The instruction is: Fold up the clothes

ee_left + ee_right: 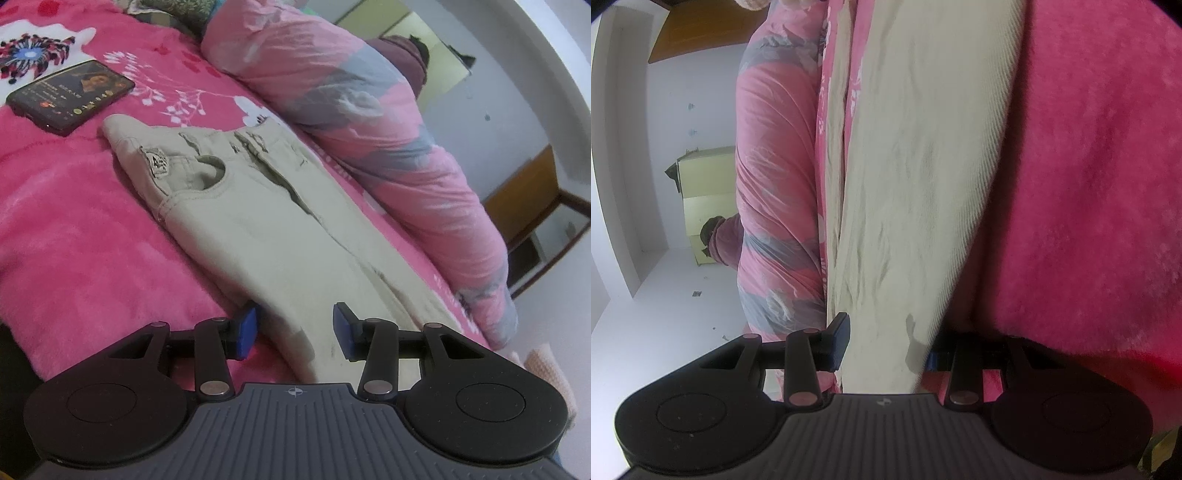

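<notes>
Both claws, left gripper (295,328) and right gripper (886,343), stand half-open around the trousers (258,229), which stretch long and straight ahead toward the phone (70,96).

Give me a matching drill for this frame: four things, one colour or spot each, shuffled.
Things:
1. trousers
2. phone
3. blanket
4. rolled quilt

Descriptions:
A. fluffy, hot pink, under everything
B. beige, laid flat
C. pink and grey, alongside the trousers
D. dark, screen lit, beyond the waistband

Pairs: 1-B, 2-D, 3-A, 4-C
</notes>
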{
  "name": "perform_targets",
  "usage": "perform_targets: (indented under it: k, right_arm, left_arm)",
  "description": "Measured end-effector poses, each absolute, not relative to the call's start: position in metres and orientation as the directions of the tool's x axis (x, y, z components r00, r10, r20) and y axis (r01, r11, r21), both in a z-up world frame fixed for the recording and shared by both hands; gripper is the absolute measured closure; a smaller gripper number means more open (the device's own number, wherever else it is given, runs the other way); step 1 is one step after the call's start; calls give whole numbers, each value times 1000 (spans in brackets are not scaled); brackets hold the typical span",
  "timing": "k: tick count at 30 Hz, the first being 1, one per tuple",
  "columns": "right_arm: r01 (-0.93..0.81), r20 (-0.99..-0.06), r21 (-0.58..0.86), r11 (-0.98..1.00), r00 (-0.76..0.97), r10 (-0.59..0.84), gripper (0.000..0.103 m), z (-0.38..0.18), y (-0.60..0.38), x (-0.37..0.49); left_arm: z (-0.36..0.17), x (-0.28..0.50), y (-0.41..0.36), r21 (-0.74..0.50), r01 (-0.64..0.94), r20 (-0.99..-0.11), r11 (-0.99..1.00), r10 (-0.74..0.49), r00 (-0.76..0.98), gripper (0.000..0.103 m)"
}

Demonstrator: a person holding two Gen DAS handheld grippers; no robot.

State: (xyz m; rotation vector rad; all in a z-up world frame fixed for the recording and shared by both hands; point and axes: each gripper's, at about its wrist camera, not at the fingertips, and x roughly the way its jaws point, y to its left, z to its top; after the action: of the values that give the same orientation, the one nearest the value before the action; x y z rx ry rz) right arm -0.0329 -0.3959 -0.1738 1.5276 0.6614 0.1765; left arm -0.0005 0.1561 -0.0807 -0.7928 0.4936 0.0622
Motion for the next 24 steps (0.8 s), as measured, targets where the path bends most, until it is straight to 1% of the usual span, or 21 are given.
perform_targets:
  k: [8, 12, 15, 17, 20, 21, 24]
  right_arm:
    - [308, -311, 947, 89, 815, 488, 62, -169, -391, -32]
    - [324, -341, 939, 117, 823, 454, 62, -163, -385, -30]
    - [332, -364, 931, 151, 837, 407, 61, -155, -374, -29]
    - [338, -377, 926, 167, 845, 379, 63, -150, -367, -28]
    - [344, -390, 920, 189, 856, 340, 70, -146, -358, -27]
    - [351, -400, 915, 200, 856, 327, 76, -145, -356, -26]
    - [375, -427, 901, 221, 856, 291, 82, -144, -349, -27]
  left_arm:
    - [-84, -6, 173, -722, -287, -395, 630, -35, 918, 67]
    - [-87, 1, 171, -680, -288, -382, 674, 9, 924, 66]
    - [-95, 12, 178, -667, -284, -384, 689, 9, 923, 66]
    - [-97, 18, 182, -650, -272, -382, 710, 4, 924, 66]
    - [-101, 25, 185, -625, -236, -376, 744, -21, 927, 65]
    - [-102, 26, 185, -619, -220, -371, 754, -33, 928, 64]
    - [-103, 25, 182, -596, -180, -357, 783, -57, 933, 63]
